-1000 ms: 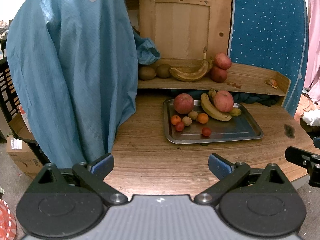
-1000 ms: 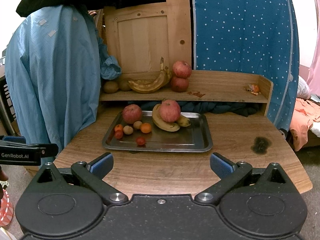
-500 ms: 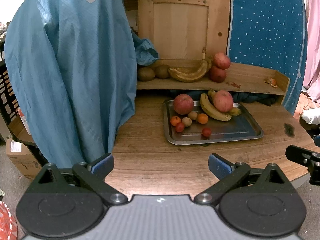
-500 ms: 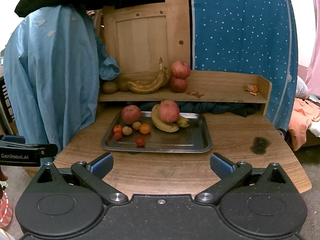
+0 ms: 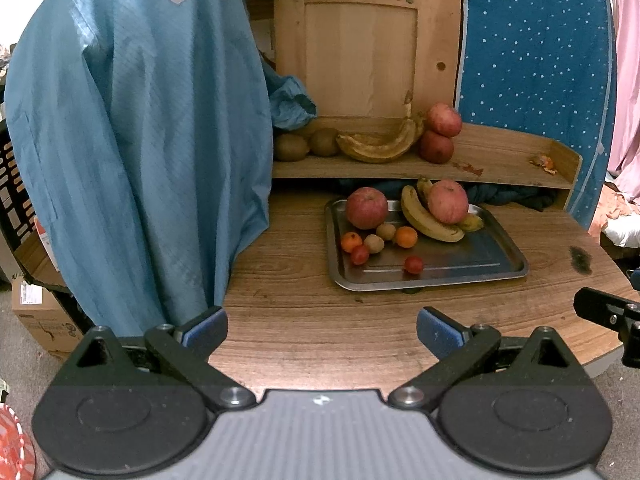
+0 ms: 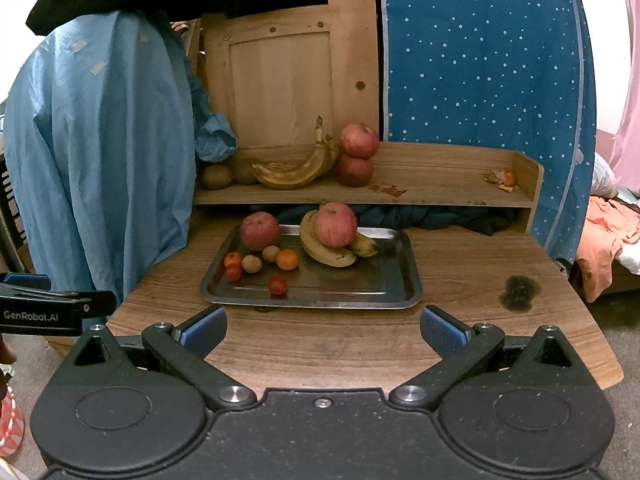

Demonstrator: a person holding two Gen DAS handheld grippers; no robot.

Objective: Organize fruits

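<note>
Both tools hang at the near edge of the wooden table (image 6: 360, 344), well short of the fruit; left gripper (image 5: 322, 326) and right gripper (image 6: 324, 326) each have fingers spread wide, nothing between them. Metal tray (image 6: 384, 292) sits mid-table, at 12 o'clock from the right gripper and about 1 o'clock from the left. On it: one apple (image 6: 259, 231) at the tray's 10 o'clock corner, a second apple (image 6: 335, 224) perched on the bananas (image 6: 324, 252), small round fruits clustered at the tray's 9 o'clock side, one red cherry tomato (image 6: 277, 285) alone near the front rim. Shelf (image 6: 420, 190) behind carries two stacked apples (image 6: 357, 156), a browned banana, kiwis. Risks, as I judge them: perched apple likely rolls if the bananas are nudged; small round fruit could squirt from a wide pinch; stacked shelf apples could topple off if bumped; the light tray could slide under a push
</note>
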